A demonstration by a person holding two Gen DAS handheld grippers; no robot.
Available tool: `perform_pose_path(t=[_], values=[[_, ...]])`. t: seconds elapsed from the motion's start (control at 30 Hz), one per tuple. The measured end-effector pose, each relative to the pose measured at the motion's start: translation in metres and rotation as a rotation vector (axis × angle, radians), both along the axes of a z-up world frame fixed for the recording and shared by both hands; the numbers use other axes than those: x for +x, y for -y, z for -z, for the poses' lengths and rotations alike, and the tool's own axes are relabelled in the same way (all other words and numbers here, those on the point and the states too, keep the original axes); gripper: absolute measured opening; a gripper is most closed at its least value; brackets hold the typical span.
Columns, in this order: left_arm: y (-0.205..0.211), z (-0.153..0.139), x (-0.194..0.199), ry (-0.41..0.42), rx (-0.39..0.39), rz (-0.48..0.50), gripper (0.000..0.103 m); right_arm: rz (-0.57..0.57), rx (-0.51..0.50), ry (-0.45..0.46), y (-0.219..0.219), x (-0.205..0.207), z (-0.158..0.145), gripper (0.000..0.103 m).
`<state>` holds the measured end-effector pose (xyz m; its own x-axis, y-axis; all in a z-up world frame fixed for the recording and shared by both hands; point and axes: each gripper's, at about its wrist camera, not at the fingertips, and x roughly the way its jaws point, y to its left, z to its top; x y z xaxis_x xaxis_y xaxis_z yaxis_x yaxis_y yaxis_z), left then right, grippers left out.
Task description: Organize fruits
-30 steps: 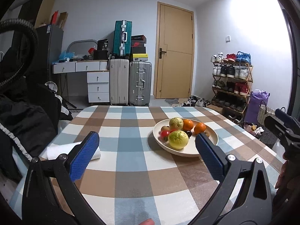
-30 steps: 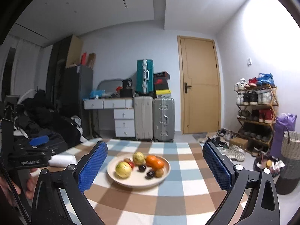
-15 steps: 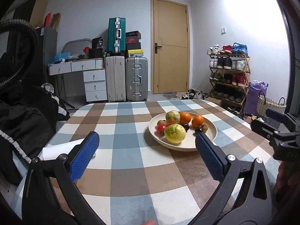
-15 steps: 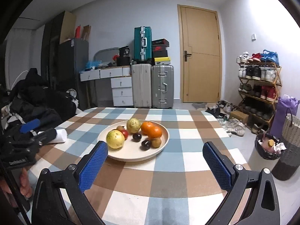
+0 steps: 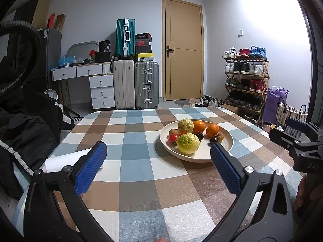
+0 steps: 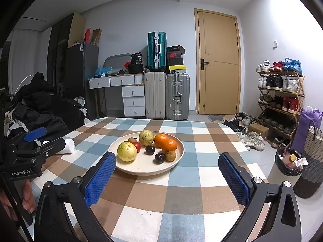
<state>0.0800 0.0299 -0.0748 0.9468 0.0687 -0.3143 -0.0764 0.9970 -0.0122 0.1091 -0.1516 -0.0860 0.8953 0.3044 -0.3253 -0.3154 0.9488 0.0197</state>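
A cream plate [image 5: 226, 141] [image 6: 177, 157] of fruit sits on the checked table [image 5: 141, 161] [image 6: 181, 181]. It holds two yellow-green guavas [image 5: 188, 143] [image 6: 127, 151], two oranges [image 5: 212, 130] [image 6: 169, 144], a red tomato [image 5: 173, 138] [image 6: 137, 146], dark plums [image 6: 150, 149] and small brown fruits [image 6: 170, 155]. My left gripper [image 5: 158, 168] hovers open over the table, short of the plate and to its left. My right gripper [image 6: 167, 176] is open too, just in front of the plate. Neither holds anything.
A white paper roll [image 5: 66, 159] [image 6: 67, 146] lies at the table's left edge. Dark clothes [image 5: 24, 133] pile up beside it. Suitcases [image 6: 166, 94], a drawer desk [image 6: 131, 96], a shoe rack [image 6: 280, 98] and a bin [image 6: 290, 164] stand beyond the table.
Both grippers have tilted down and moved closer to the plate, which now sits larger and lower in both views. Both stay open.
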Motion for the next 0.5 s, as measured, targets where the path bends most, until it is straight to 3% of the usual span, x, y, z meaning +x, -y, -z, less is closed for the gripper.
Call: perform_pose_path(t=[0.37,0.5], values=[[0.0003,-0.0001,0.0003,0.000,0.002,0.000,0.102,-0.004,0.004,-0.007,0.0006,-0.0013,-0.0003,0.103],[-0.0007,0.0007,-0.0010,0.002,-0.001,-0.002,0.102,0.042,0.001,-0.034,0.0021,0.0043,0.0007,0.103]])
